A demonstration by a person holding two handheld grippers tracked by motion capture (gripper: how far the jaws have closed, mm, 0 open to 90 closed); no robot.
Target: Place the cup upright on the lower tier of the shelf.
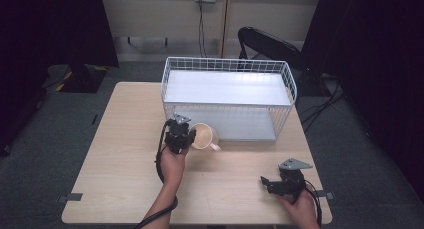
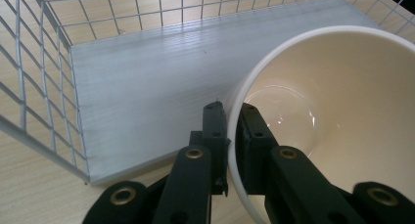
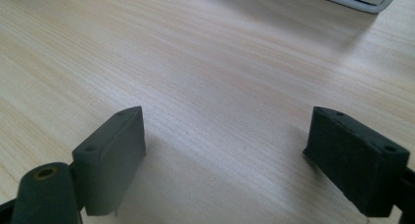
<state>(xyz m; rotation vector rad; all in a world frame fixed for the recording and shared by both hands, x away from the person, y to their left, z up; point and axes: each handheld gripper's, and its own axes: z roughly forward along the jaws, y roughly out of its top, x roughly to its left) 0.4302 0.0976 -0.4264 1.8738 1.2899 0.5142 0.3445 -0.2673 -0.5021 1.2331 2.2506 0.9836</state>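
Note:
A cream mug [image 1: 205, 136] is tipped with its mouth toward my left hand, just in front of the white wire rack [image 1: 227, 64]. Its handle points to the near right. My left gripper [image 1: 191, 134] is shut on the mug's rim. In the left gripper view the mug [image 2: 342, 111] looms at the right, and the gripper [image 2: 234, 112] has one jaw outside the wall and one inside. Behind it lies the rack's grey lower shelf [image 2: 147, 97]. My right gripper [image 1: 264, 181] rests open near the table's front right, and in its own view the gripper [image 3: 227, 150] has bare wood between its pads.
The light wooden table [image 1: 125, 154] has free room at the left and in the middle front. The rack stands at the back centre with a grey upper shelf [image 1: 227, 88]. A black chair [image 1: 270, 44] stands behind the table. Cables trail from both grippers.

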